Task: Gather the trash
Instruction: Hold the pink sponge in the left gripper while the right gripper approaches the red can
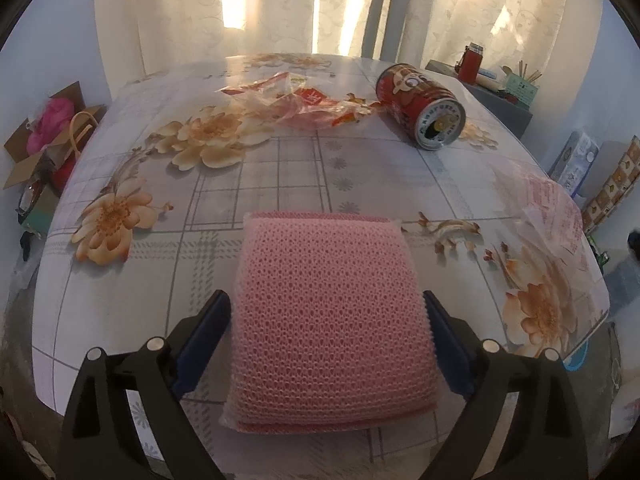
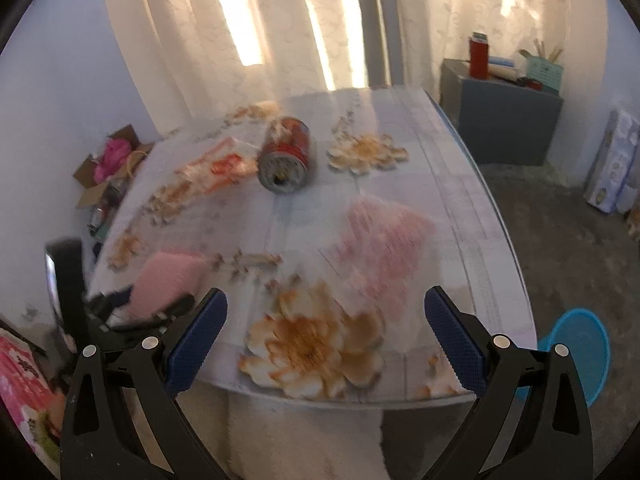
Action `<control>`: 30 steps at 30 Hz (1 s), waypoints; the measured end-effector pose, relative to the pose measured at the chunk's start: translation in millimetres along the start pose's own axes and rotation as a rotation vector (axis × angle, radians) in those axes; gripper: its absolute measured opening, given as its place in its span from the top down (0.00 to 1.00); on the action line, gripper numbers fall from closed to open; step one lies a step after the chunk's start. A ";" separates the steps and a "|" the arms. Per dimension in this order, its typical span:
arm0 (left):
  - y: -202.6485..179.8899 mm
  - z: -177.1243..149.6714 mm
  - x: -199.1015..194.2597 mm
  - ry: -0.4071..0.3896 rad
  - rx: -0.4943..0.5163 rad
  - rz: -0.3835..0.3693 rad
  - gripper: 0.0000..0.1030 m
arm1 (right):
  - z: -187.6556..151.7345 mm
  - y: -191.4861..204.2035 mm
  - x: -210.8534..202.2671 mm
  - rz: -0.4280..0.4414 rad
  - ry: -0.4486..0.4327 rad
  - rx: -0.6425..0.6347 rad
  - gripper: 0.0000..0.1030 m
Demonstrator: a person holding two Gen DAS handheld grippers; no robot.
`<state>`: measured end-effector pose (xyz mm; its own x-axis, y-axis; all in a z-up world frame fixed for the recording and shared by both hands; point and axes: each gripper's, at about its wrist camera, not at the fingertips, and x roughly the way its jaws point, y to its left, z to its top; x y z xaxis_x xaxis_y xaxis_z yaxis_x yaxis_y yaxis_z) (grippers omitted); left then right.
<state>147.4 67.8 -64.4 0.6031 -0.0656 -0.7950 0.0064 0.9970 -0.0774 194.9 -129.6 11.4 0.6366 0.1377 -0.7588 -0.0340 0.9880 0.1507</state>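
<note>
A pink mesh sponge pack (image 1: 328, 320) lies on the flowered table (image 1: 280, 168) between the fingers of my left gripper (image 1: 326, 304). The jaws stand wide at its sides without visibly pressing on it. Farther back, a red drink can (image 1: 420, 104) lies on its side next to a crumpled clear wrapper with red print (image 1: 292, 100). A clear bag with pink print (image 1: 552, 220) lies near the right edge. My right gripper (image 2: 326, 308) hangs open over the table's near edge, holding nothing. The blurred right wrist view also shows the can (image 2: 286, 156), the bag (image 2: 380, 248) and the sponge pack (image 2: 168, 280).
A blue mesh basket (image 2: 576, 352) stands on the floor by the table's right corner. A grey cabinet (image 2: 504, 120) with a red jar (image 2: 479, 56) is at the back right. An open cardboard box (image 1: 48, 132) sits on the left, and curtains hang behind the table.
</note>
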 end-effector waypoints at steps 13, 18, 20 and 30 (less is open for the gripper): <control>8.9 -0.2 -1.7 -0.008 -0.034 -0.008 0.11 | 120.4 14.5 92.4 0.103 0.188 0.016 0.08; 10.8 -2.1 -3.0 -0.015 -0.037 -0.012 0.11 | 145.5 20.6 151.2 0.073 0.287 0.017 0.08; 11.6 -2.5 -3.7 -0.016 -0.038 -0.014 0.11 | 148.8 23.9 167.7 0.051 0.311 0.009 0.09; 14.0 -2.4 -3.9 -0.018 -0.053 -0.025 0.11 | 143.8 27.0 207.4 0.086 0.417 0.072 0.39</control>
<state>143.2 81.9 -63.8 0.6176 -0.0891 -0.7814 -0.0204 0.9914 -0.1292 436.9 -84.4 -50.8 0.2673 0.2500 -0.9306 -0.0100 0.9664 0.2567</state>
